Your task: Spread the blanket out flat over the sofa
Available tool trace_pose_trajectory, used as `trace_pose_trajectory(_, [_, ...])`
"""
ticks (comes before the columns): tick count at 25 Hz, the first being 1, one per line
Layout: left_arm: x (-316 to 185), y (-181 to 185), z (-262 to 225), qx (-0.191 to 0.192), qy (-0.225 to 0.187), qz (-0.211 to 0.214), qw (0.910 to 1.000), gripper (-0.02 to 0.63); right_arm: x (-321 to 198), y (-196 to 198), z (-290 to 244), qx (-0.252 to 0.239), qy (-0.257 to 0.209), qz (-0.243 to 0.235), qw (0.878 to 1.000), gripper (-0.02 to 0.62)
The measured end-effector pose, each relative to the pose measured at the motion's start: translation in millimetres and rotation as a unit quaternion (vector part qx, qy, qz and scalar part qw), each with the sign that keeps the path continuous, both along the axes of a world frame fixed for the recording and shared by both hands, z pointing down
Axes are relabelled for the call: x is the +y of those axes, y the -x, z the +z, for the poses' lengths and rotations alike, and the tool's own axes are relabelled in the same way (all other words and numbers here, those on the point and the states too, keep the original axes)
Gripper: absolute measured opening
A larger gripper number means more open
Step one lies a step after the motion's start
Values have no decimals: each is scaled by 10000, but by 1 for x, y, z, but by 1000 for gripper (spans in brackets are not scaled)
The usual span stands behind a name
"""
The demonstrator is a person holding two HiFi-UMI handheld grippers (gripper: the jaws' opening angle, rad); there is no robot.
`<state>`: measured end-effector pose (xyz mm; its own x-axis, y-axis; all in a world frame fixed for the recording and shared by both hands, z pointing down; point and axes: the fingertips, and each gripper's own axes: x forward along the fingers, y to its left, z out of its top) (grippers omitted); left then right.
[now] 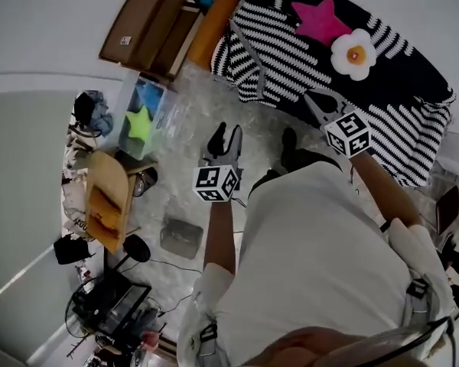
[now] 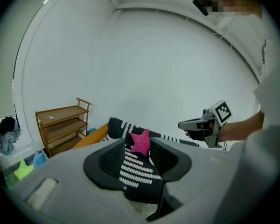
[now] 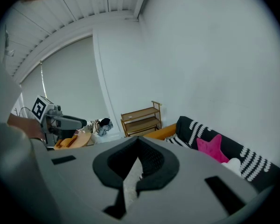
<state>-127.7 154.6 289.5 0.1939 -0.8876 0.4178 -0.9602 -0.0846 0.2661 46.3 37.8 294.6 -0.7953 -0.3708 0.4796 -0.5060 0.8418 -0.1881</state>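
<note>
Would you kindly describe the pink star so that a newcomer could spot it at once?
Find the orange sofa, draped in a black-and-white striped blanket. Two bright shapes sit on the blanket: the pink star is the one nearer the wooden shelf, beside a white flower with an orange centre.

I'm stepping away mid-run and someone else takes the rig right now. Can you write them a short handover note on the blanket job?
Left gripper: tongs open, empty, over the floor in front of the sofa.
Right gripper: tongs shut, empty, pointing toward the blanket.
Blanket: draped over most of the sofa, with the star pillow and flower pillow on top.
Left to do: smooth the raised fold near the orange end, which looks uncovered.
</note>
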Motion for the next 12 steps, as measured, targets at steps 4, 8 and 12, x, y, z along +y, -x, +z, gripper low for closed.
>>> trace_pose_trajectory(4, [-31, -2, 16, -17, 209, 55, 9998, 172, -29, 0, 17, 60, 161, -2, 9999, -3])
trace_pose_trajectory(8, [-54, -5, 36, 9, 405, 75, 9991, 172, -50, -4, 36, 179, 293, -1, 9994, -3])
trace_pose_trajectory(12, [-69, -7, 54, 90, 596, 159, 9981, 172, -62, -12, 51, 287, 429, 65, 9986, -3])
